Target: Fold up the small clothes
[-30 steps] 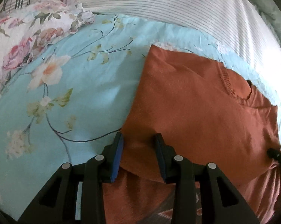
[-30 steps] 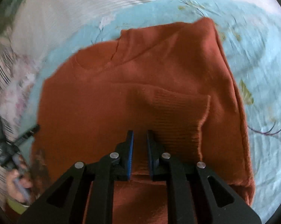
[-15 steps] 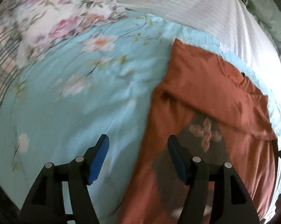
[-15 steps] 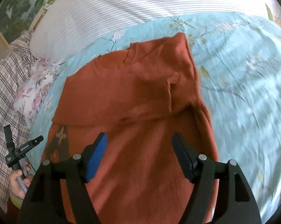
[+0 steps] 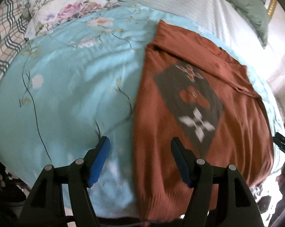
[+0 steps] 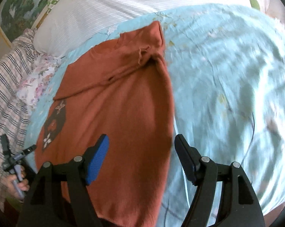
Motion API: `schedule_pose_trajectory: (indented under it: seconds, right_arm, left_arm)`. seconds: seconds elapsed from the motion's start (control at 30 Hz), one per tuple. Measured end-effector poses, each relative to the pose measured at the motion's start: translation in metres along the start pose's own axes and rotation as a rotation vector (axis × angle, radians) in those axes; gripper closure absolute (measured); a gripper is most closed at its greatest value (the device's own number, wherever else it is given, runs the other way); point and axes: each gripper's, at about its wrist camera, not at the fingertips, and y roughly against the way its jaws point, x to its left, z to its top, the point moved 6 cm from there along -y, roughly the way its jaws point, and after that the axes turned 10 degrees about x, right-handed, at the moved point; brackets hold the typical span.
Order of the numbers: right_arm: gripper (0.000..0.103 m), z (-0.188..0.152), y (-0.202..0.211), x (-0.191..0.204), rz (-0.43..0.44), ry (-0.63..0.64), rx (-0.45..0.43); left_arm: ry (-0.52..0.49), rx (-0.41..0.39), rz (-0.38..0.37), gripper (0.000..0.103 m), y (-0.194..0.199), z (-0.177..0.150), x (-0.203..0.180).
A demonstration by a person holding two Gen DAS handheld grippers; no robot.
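Rust-orange knit sweater (image 5: 161, 124) with a grey patterned panel lies flat on the pale blue floral bedsheet (image 5: 66, 98) in the left wrist view; the left gripper (image 5: 140, 149) hangs over its edge, jaws apart and empty. From the right wrist, the right gripper (image 6: 141, 147) stands equally wide above the sweater's (image 6: 123, 104) other edge, gripping nothing.

A home bedroom: a bed with floral sheet (image 5: 66, 94), flowered pillow (image 5: 66, 5) and striped bedding (image 6: 123, 5).
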Motion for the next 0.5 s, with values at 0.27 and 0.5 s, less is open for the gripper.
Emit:
schedule_pose_trajectory:
  seconds: [0.27,0.5]
  right_arm:
    - [0.030,-0.045,0.004,0.016,0.237,0.053,0.050]
    - [0.030,-0.071,0.008,0.024,0.326,0.103,0.041]
  left_arm:
    - [-0.073,0.025,-0.122,0.031,0.003,-0.039,-0.007]
    - [-0.134,0.058,-0.204,0.033,0.003,-0.056,-0.013]
